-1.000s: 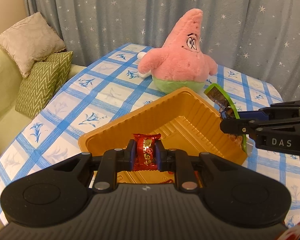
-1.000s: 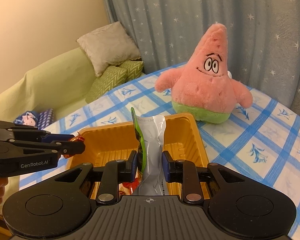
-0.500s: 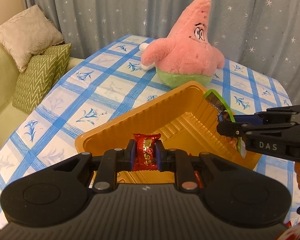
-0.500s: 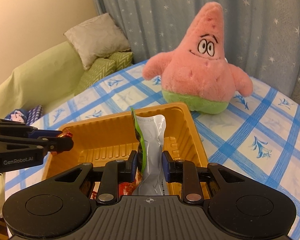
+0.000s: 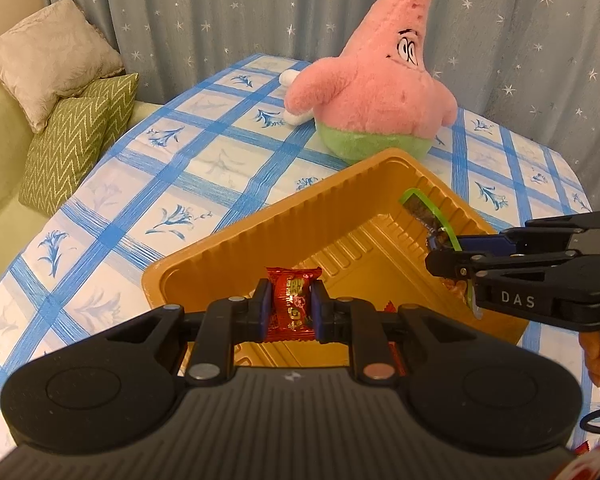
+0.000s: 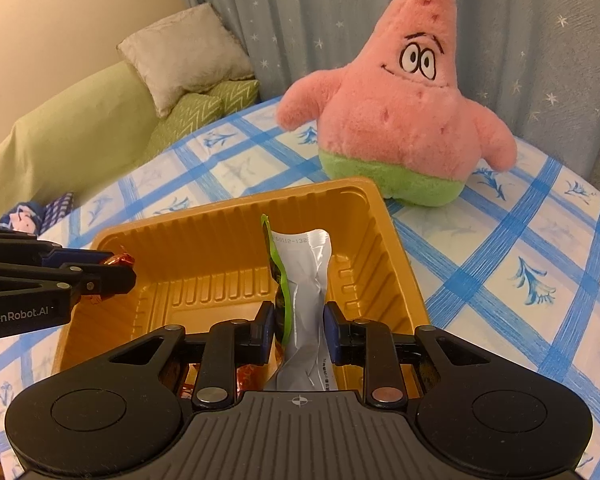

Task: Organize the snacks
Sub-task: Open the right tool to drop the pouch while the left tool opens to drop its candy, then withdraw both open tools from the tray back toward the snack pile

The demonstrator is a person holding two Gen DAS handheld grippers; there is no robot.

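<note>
An orange plastic tray [image 5: 260, 236] [image 6: 396, 248] sits on the blue-checked tablecloth. My left gripper [image 5: 290, 310] is shut on a small red wrapped candy [image 5: 294, 304] and holds it over the tray's near left corner; it also shows in the right wrist view [image 6: 116, 268]. My right gripper [image 6: 298, 330] is shut on a green and silver snack packet [image 6: 304, 276], held upright over the tray's right side; it also shows in the left wrist view [image 5: 440, 256]. More wrapped snacks [image 6: 248, 372] lie in the tray under the right gripper, mostly hidden.
A pink star plush toy [image 5: 376, 84] [image 6: 400, 112] stands on the table just behind the tray. A green sofa [image 6: 60, 140] with cushions [image 5: 60, 80] is to the left of the table. A starry blue curtain [image 5: 260, 8] hangs behind.
Both grippers have moved forward over the tray, toward the plush toy, still holding their snacks. The tray has not moved.
</note>
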